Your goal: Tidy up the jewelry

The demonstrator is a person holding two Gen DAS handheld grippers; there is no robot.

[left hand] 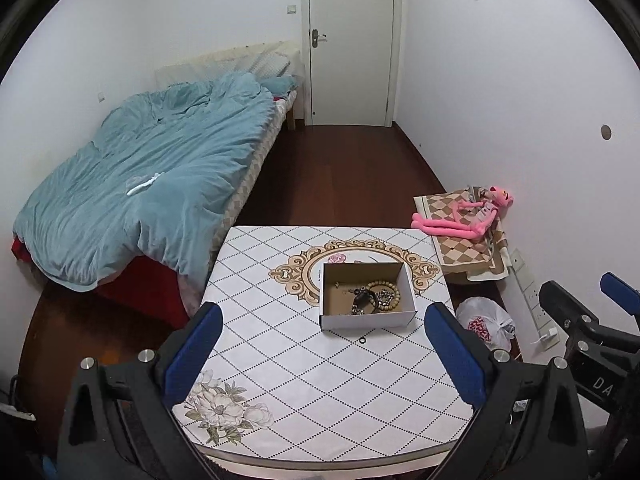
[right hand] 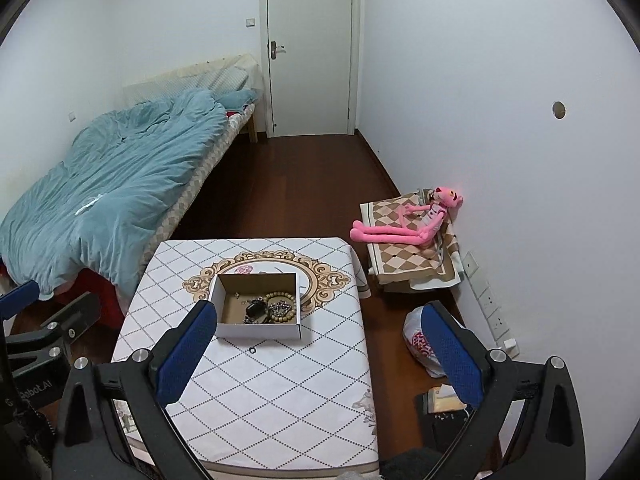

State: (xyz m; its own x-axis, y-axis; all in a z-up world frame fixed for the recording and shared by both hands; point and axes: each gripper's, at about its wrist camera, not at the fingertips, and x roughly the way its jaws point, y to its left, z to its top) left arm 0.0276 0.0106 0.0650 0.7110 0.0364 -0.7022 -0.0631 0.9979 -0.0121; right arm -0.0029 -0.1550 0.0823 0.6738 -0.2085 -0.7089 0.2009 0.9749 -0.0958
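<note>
Left wrist view shows the box (left hand: 366, 294) in the middle of the frame, on the worktop (left hand: 280, 360). Beads (left hand: 390, 292) and other jewelry lie piled in its right half. One small ring (left hand: 362, 340) lies on the worktop just below the box, still outside it.

The left hand-held gripper (left hand: 320, 356) is spread wide and holds nothing. The right hand-held gripper (right hand: 318, 354) is spread wide and bare too.

The ring looks like the next thing to pick up. It is tiny and flat, so come down slowly, keep one finger on each side, pinch gently, then drop it in the box.
</note>
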